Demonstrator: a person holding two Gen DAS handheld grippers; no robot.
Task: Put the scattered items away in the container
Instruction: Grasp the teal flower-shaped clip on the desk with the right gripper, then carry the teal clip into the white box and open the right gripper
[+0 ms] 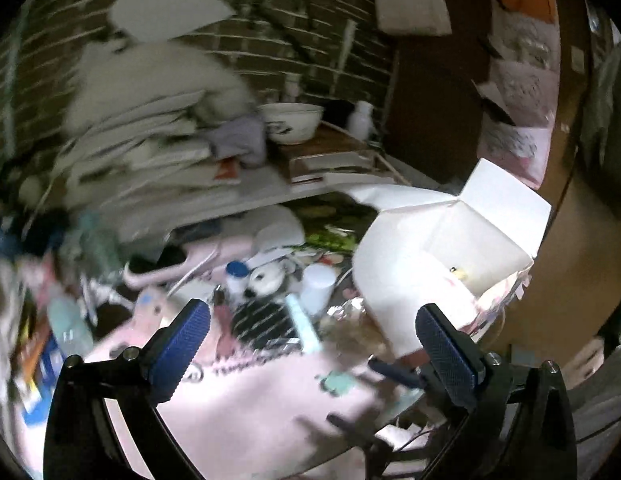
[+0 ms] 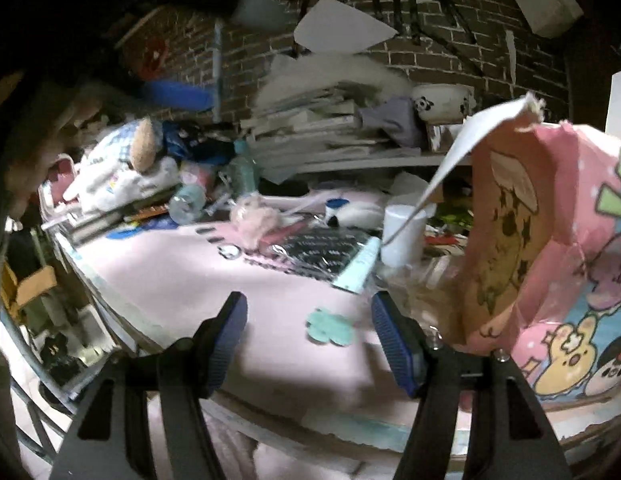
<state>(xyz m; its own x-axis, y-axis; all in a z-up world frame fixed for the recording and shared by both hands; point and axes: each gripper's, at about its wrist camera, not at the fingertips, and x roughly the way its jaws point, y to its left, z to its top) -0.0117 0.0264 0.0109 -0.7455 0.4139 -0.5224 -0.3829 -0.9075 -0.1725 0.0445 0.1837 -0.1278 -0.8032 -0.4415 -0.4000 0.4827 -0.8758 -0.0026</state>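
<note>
Both grippers, left gripper [image 1: 310, 344] and right gripper [image 2: 310, 340], are hovering wide open and empty-jawed over the pale pink cloth [image 2: 170, 280] beside the pink cartoon-printed cardboard box [image 2: 550, 248].

One white box [image 1: 410, 264], one bowl [image 1: 291, 120], one teal sticker [image 2: 330, 327].

Box [image 1: 450, 240] right of cup [image 1: 317, 286], bottle [image 1: 235, 276] left of cup, bowl [image 1: 292, 120] on shelf behind.

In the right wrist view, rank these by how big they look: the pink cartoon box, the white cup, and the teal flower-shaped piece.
1. pink cartoon box, though it sits nearest the camera
2. white cup
3. teal flower-shaped piece
</note>
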